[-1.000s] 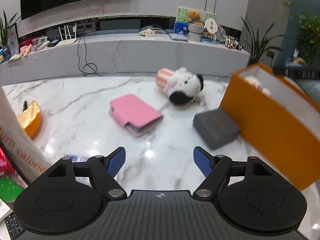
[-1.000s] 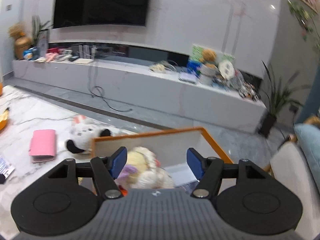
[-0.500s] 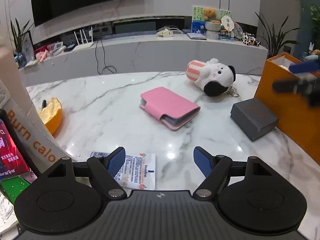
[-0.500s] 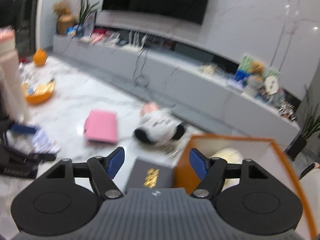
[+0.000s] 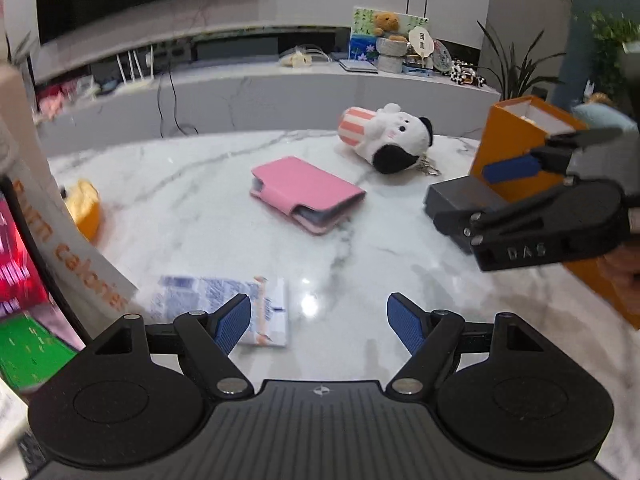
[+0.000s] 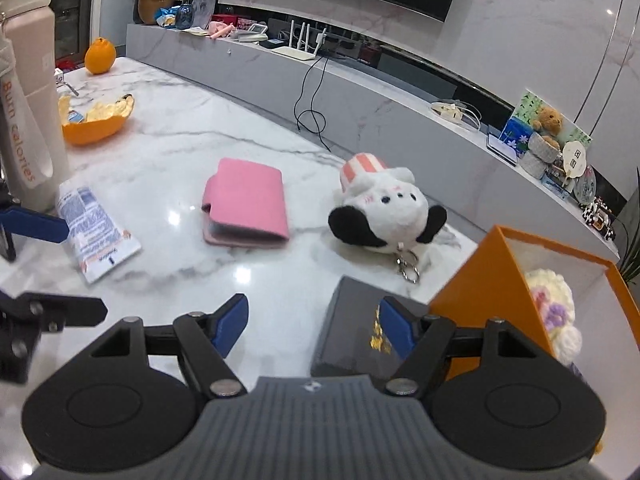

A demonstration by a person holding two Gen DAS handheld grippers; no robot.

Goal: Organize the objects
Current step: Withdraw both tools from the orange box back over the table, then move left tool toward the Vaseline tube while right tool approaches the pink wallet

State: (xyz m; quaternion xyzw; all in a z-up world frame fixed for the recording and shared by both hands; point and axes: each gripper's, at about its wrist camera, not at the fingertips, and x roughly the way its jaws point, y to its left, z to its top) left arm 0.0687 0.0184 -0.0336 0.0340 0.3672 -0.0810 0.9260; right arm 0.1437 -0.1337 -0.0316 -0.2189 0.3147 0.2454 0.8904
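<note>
A pink wallet (image 5: pixel 306 194) (image 6: pixel 246 208) lies mid-table. Behind it to the right a white-and-black plush toy (image 5: pixel 386 140) (image 6: pixel 384 212) rests on its side. A dark grey box (image 5: pixel 460 204) (image 6: pixel 352 328) sits against an open orange box (image 5: pixel 520 148) (image 6: pixel 480 300) that holds a cream knitted toy (image 6: pixel 552 300). My right gripper (image 6: pixel 312 320) (image 5: pixel 480 194) hovers open over the grey box's near end, nothing between its pads. My left gripper (image 5: pixel 318 320) (image 6: pixel 52 268) stands open and empty above a blue-and-white packet (image 5: pixel 224 304) (image 6: pixel 96 236).
A tall pale bottle (image 6: pixel 28 100) (image 5: pixel 60 240) stands at the table's left. An orange peel (image 6: pixel 96 120) (image 5: pixel 84 208) and a whole orange (image 6: pixel 100 56) lie beyond it. Bright packaging (image 5: pixel 24 320) crowds the near left. A long media shelf (image 6: pixel 360 92) runs behind the table.
My right gripper swung left and down from above the orange box to over the grey box, its jaws spreading wider. It now shows in the left wrist view. The left gripper barely shifted.
</note>
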